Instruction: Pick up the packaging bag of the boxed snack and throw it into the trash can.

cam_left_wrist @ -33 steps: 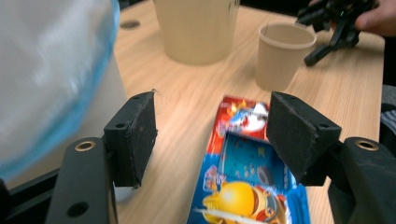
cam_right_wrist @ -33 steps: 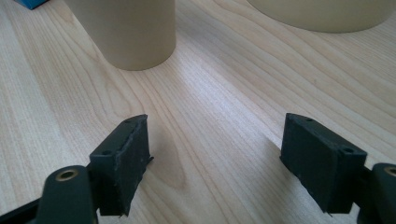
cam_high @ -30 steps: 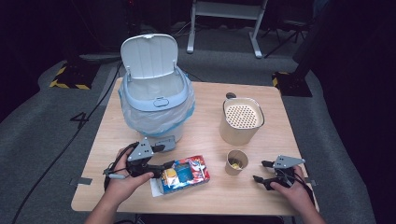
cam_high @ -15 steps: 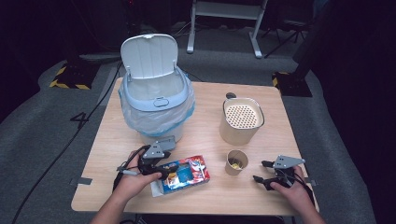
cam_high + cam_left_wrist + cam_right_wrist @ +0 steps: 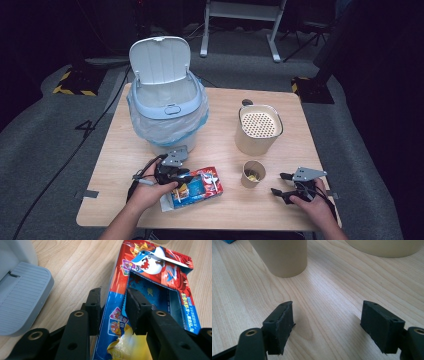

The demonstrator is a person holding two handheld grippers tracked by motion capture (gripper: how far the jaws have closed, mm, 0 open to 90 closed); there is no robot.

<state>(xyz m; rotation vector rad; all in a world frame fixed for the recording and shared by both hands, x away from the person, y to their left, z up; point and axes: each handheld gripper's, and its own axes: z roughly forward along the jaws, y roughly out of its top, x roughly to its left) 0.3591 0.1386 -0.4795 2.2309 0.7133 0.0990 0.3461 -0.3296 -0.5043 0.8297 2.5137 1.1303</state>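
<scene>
1. bin [image 5: 167, 107] as the landmark: it stands at the far left of the table [image 5: 220, 210], lid up, lined with a clear bag, its grey pedal [image 5: 21, 297] facing the person.
2. snack box [image 5: 192, 187], red and blue with its flap torn open, lies flat just in front of the bin, near the table's front edge.
3. left gripper [image 5: 112, 308] sits low in front of the bin's pedal; its jaws have just been closing and now pinch one wall of the box, one pad outside, the other inside the torn opening.
4. paper cup [image 5: 253, 173] stands to the right of the bin and of the box, with the tan jug [image 5: 257, 129] behind it.
5. right gripper [image 5: 281, 184] rests on the table farthest from the bin, right of the cup; its jaws have been narrowing but stand apart with bare wood between them, holding nothing.
</scene>
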